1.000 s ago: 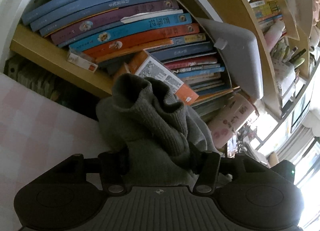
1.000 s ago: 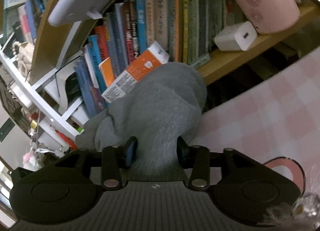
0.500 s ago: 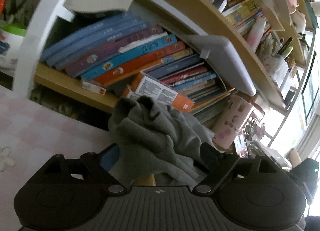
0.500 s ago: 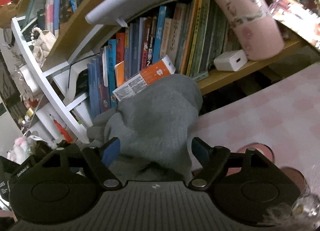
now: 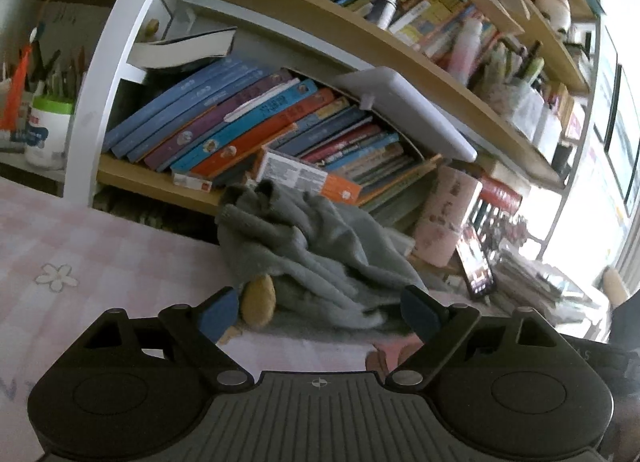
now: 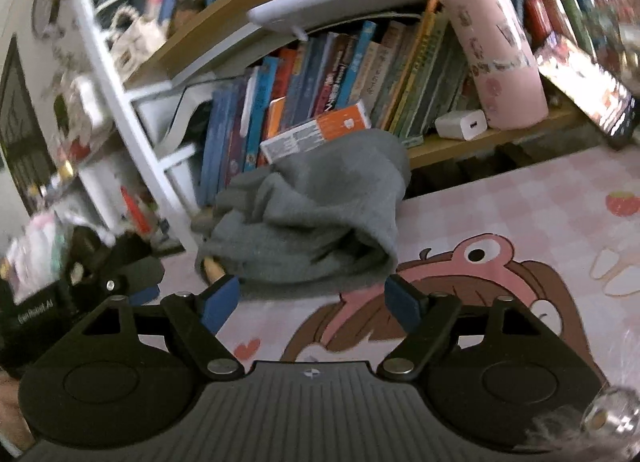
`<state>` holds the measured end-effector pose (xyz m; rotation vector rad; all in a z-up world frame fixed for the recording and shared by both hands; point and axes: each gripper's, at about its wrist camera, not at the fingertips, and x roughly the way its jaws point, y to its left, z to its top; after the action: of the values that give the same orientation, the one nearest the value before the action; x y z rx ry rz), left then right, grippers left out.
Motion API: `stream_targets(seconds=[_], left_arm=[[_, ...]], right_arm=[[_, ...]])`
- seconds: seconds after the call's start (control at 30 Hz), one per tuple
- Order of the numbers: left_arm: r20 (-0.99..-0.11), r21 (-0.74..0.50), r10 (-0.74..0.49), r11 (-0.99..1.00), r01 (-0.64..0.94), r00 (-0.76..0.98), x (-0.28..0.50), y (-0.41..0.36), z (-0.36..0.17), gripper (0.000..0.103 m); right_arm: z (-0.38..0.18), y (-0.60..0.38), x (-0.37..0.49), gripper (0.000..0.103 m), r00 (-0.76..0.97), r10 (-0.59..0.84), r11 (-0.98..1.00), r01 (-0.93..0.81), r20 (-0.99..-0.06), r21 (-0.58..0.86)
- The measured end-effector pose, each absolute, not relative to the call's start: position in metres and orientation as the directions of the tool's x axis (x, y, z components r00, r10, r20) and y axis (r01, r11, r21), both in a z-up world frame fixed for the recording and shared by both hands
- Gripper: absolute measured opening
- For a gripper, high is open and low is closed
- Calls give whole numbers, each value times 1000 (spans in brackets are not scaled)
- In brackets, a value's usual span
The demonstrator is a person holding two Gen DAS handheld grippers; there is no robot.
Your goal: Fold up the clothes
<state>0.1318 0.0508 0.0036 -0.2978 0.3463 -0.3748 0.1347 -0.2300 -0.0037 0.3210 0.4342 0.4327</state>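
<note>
A grey knitted garment [image 5: 312, 254] [image 6: 320, 213] lies in a crumpled heap on the pink checked tablecloth [image 5: 100, 254] [image 6: 520, 201], against the bookshelf. In the left wrist view my left gripper [image 5: 320, 312] stands open a little short of the heap, its blue pads touching nothing. My right gripper [image 6: 312, 300] faces the heap's other side. Its jaws are opening, and the cloth lies just past the tips with nothing pressed between them. A tan rounded object [image 5: 259, 302] [image 6: 212, 270] pokes out from under the garment.
A bookshelf with leaning books [image 5: 240, 121] [image 6: 320, 73] rises right behind the heap. An orange and white box [image 5: 304, 177] [image 6: 316, 133] touches the cloth. A pink cylinder [image 5: 444, 221] [image 6: 500, 61], a phone [image 5: 476, 266] and a white charger [image 6: 460, 125] stand nearby.
Both grippers were shut on the garment a second ago. Their jaws have spread, the cloth has dropped into a heap on the table, and both have drawn back from it.
</note>
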Motion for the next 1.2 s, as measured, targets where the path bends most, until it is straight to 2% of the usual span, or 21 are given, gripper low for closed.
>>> stream_targets(seconds=[0.2, 0.43, 0.73, 0.97, 1.2], left_arm=[[-347, -222, -311, 944, 244, 885, 114, 28, 4, 92], [-356, -115, -238, 971, 211, 904, 96, 12, 5, 97], [-344, -91, -213, 977, 194, 914, 83, 8, 7, 102], [-355, -112, -192, 980, 162, 915, 85, 12, 5, 103], [-363, -104, -190, 981, 163, 912, 86, 11, 4, 103]], right_arm=[[0, -215, 107, 83, 865, 349, 935, -294, -361, 201], [1, -212, 91, 85, 897, 241, 971, -224, -370, 89], [0, -211, 86, 90, 914, 177, 984, -173, -364, 42], [1, -209, 87, 97, 918, 149, 988, -150, -366, 26], [1, -205, 86, 100, 919, 145, 988, -157, -366, -1]])
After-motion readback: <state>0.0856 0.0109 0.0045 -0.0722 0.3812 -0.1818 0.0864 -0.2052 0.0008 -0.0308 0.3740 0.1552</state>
